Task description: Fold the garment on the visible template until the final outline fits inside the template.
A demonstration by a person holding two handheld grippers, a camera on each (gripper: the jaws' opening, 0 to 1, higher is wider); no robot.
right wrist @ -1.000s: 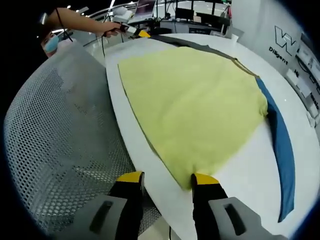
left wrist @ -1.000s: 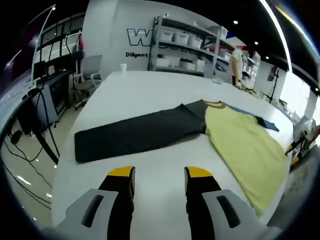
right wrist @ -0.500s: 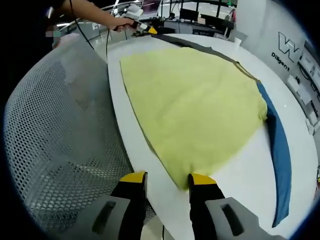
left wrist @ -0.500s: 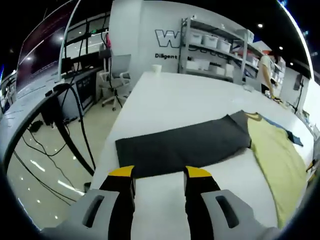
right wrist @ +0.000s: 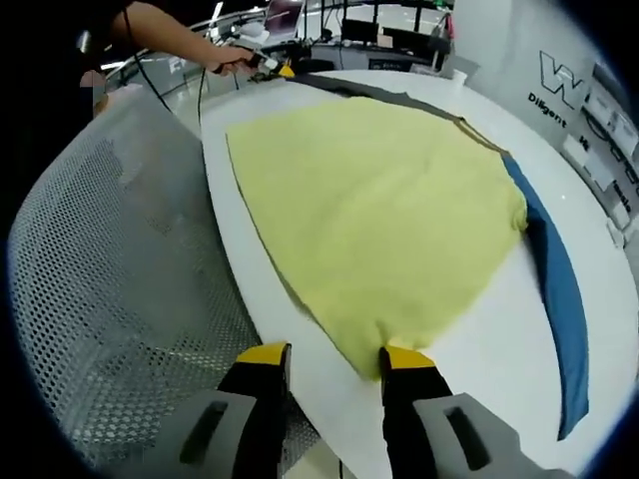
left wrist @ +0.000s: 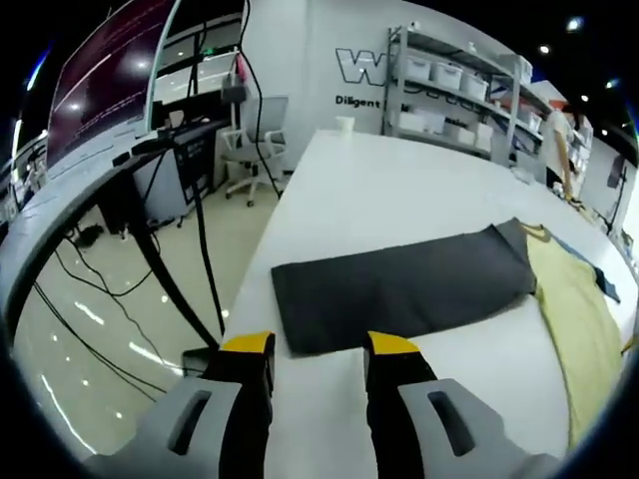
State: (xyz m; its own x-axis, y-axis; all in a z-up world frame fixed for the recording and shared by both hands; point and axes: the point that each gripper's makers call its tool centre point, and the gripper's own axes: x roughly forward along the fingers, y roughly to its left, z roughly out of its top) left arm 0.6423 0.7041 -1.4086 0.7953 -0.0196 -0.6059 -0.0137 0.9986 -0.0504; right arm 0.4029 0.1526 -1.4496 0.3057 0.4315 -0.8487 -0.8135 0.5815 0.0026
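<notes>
Left tool (left wrist: 310,346) open, holding nothing, tips just short of the dark sleeve's (left wrist: 399,289) near long edge; sleeve's long axis crosswise to the tool, free end toward the table's (left wrist: 379,180) side edge. Right tool (right wrist: 334,356) open, empty, at the yellow garment's (right wrist: 379,220) hem corner near the table edge; blue sleeve (right wrist: 559,289) off to its right. Left nearer the dark sleeve, likely first to fold inward

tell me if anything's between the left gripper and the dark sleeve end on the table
Nothing visible stands in the way. The left gripper is open, its tips right at the near edge of the dark grey sleeve, with bare white table around it.
</notes>
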